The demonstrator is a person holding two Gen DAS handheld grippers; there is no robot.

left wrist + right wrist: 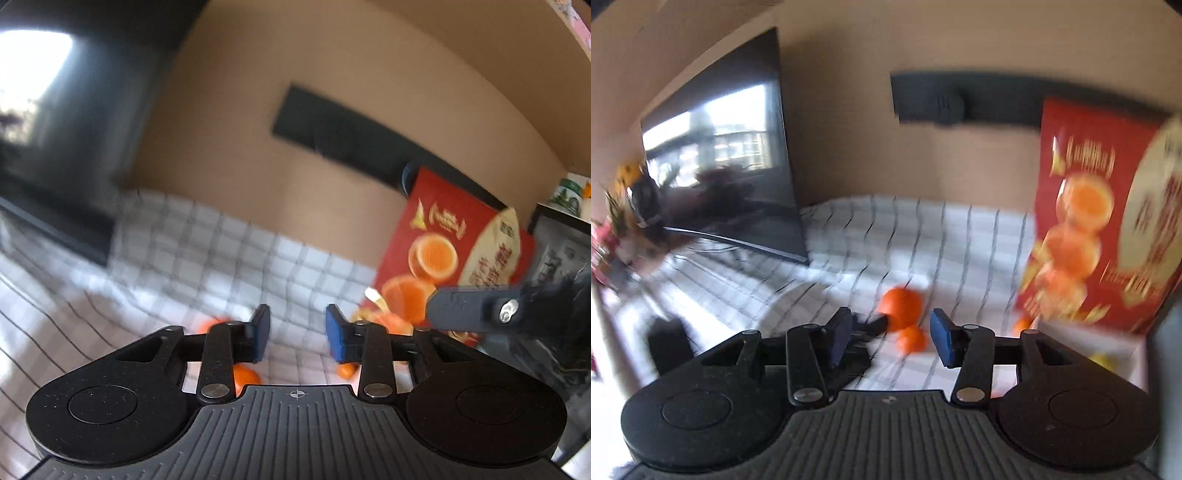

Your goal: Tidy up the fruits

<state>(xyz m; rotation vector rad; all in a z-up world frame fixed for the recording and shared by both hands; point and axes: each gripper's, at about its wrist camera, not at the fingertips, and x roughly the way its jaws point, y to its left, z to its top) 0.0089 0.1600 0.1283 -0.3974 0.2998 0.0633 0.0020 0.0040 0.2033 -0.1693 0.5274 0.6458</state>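
Observation:
Both views are blurred. My left gripper [297, 334] is open and empty above the checked cloth [177, 251]. Oranges lie below it: one [245, 376] under the left finger, one [212, 325] behind it, a small one [347, 370] under the right finger. The other gripper's finger [472, 308] shows at right. My right gripper [890, 336] is open and empty. A large orange [900, 302] and a smaller one [911, 339] lie on the cloth [923, 229] just beyond its fingers. Another small orange [1021, 325] sits by the red box.
A red fruit box with orange pictures [454, 251] stands at the right, also in the right wrist view [1108, 206]. A dark TV screen [731, 155] stands at the left back. A black object [670, 345] sits at left. A beige wall is behind.

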